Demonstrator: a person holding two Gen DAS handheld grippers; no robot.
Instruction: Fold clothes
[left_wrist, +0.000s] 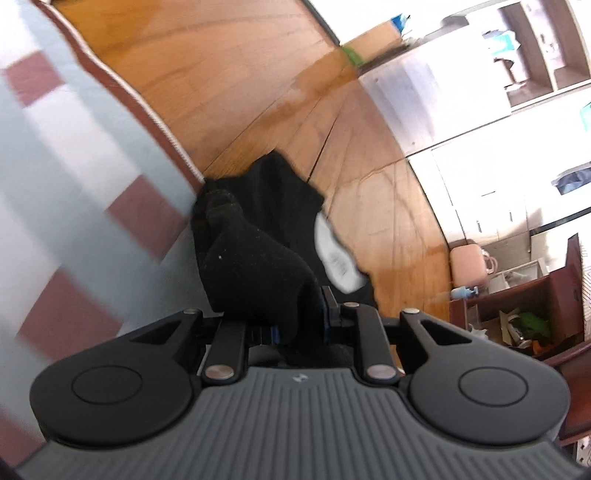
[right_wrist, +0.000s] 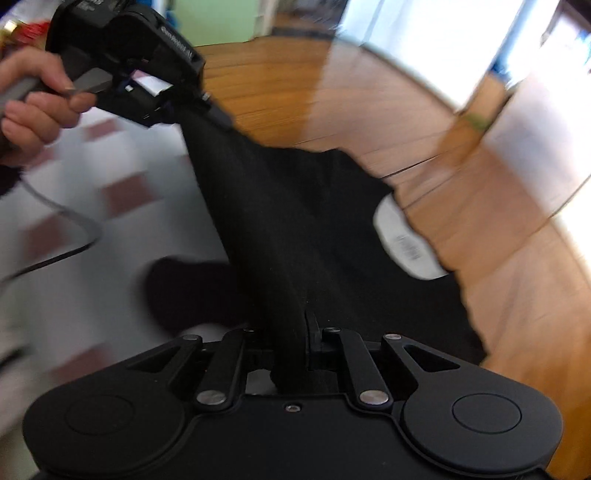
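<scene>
both grippers, left gripper (left_wrist: 301, 314) and right gripper (right_wrist: 295, 343), angled downward, jaws clamped on black garment (right_wrist: 314, 221).

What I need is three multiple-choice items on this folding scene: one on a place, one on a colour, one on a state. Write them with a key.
1. The white label sits: A on a shoe; B on a book; C on the garment.
2. The garment is: A red; B black; C green.
3. The right tool is: A open and empty; B shut on the garment; C lying on a shelf.

C: the label lies against the fabric. B: the cloth is dark all over. B: fabric is pinched between its fingers.
</scene>
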